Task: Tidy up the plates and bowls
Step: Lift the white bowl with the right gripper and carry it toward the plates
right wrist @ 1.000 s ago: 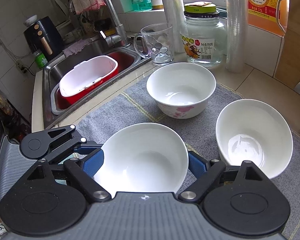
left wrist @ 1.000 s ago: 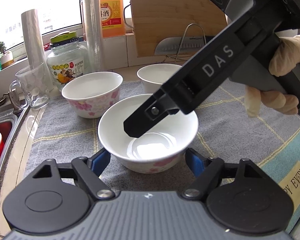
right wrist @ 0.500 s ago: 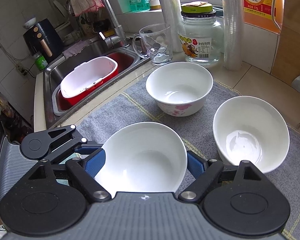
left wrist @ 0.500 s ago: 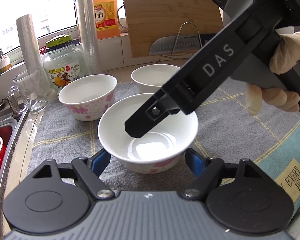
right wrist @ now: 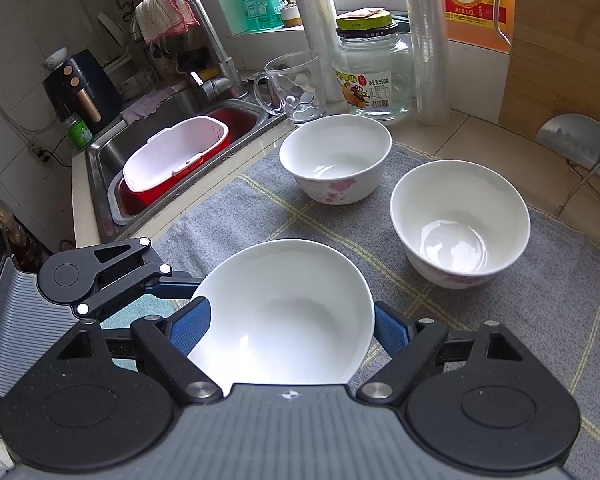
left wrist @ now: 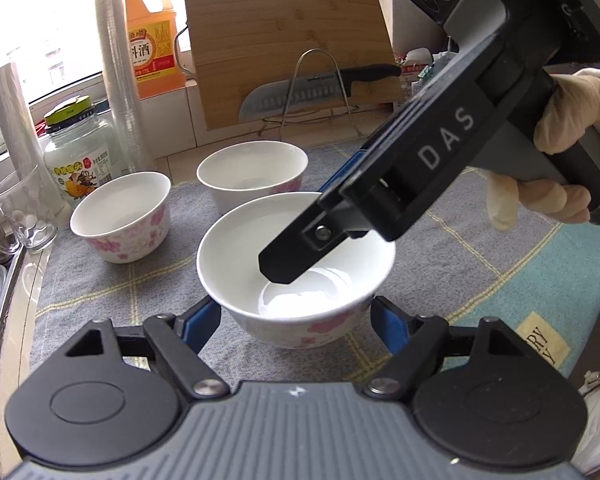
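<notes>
Bowl between both claws

My right claw [right wrist: 292, 332] grips the near bowl [right wrist: 284, 312] by its sides; my left claw [left wrist: 296, 320] sits open around it, pads apart from it.

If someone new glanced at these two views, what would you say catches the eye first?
Probably the white floral bowl at the centre of the grey mat, flanked by the left gripper with its jaws apart, while the right gripper reaches over its rim. Next come the two other floral bowls behind it, then the knife on a wire stand before the bamboo cutting board.
</notes>
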Tool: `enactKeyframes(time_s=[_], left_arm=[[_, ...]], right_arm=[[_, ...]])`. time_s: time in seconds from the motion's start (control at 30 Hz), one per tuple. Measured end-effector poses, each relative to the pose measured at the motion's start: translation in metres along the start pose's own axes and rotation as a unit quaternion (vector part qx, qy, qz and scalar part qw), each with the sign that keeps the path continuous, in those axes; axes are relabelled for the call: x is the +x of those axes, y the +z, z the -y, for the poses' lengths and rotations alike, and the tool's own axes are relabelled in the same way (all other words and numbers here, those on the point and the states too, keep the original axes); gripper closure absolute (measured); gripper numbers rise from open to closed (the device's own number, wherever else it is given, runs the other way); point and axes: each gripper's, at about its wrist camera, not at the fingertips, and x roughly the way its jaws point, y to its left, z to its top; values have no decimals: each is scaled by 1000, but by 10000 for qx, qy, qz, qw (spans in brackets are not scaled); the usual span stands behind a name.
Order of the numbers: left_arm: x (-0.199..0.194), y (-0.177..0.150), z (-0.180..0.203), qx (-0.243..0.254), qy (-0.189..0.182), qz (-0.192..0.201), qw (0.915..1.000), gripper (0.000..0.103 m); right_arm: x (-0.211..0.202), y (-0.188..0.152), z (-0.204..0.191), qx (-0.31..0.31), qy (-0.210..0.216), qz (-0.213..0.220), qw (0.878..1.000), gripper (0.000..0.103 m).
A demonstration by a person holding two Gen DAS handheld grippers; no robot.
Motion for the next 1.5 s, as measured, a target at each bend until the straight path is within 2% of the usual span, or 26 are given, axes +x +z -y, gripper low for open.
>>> enactKeyframes(time_s=[0.4,0.83,1.07,1.5], left_arm=[[14,16,30,342,-552,-40,9979,21],[35,29,67,671,-1118,-62,9914,21],[46,31,81,712,-1275,-64,9893,21],[60,31,87,717,-1305,-190,9887,21]], right_arm=[[-38,-36,23,435,-280,82,9986,13],[-77,-71,54,908,-639,168,9937,13],[-87,-84,66,1048,-806,159,9911,12],[-88,-92,72,1051,-866,110,9906,12]])
